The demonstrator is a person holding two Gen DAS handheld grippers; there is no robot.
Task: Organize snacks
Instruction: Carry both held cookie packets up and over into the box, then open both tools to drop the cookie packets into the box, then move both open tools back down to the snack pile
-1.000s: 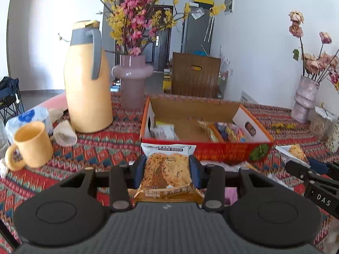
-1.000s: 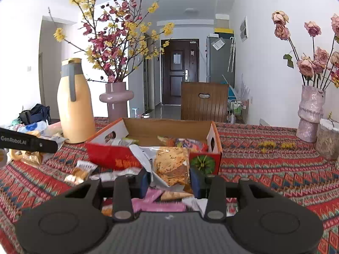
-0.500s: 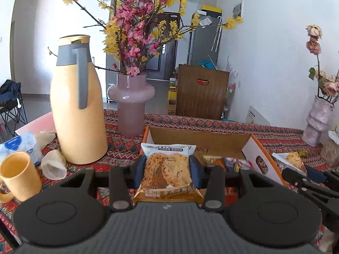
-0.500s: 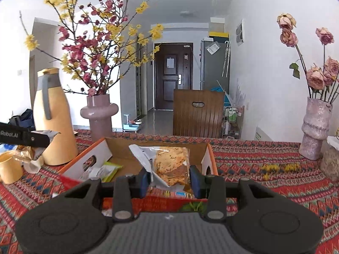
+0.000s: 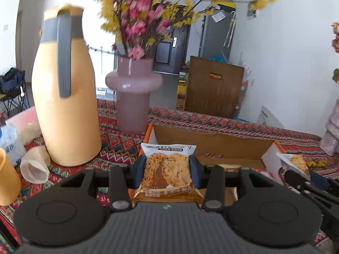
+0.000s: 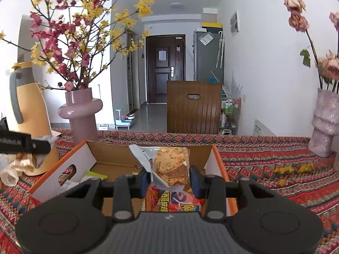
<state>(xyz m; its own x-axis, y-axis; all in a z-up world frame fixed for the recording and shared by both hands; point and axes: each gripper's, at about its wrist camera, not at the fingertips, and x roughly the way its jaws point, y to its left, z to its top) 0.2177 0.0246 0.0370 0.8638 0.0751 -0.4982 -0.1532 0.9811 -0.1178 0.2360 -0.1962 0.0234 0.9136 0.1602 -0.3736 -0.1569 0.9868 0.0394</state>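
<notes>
Evidently both packets are bound for the cardboard box [image 6: 148, 154], which sits on the patterned tablecloth [image 6: 264, 160]. Left gripper [image 5: 168, 166] clamps a gold cookie packet [image 5: 167, 175] above the box's near-left edge; right gripper [image 6: 169, 180] pinches a clear cookie packet [image 6: 169, 165] over the interior. Packet print is too blurred to read.

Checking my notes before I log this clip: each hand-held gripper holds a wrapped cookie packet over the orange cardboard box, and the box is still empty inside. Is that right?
Not quite: the orange cardboard box is not empty. The right wrist view shows a colourful red snack packet and a green-edged packet already inside. The rest holds: the left hand-held gripper and the right hand-held gripper each grip a wrapped cookie packet.
</notes>
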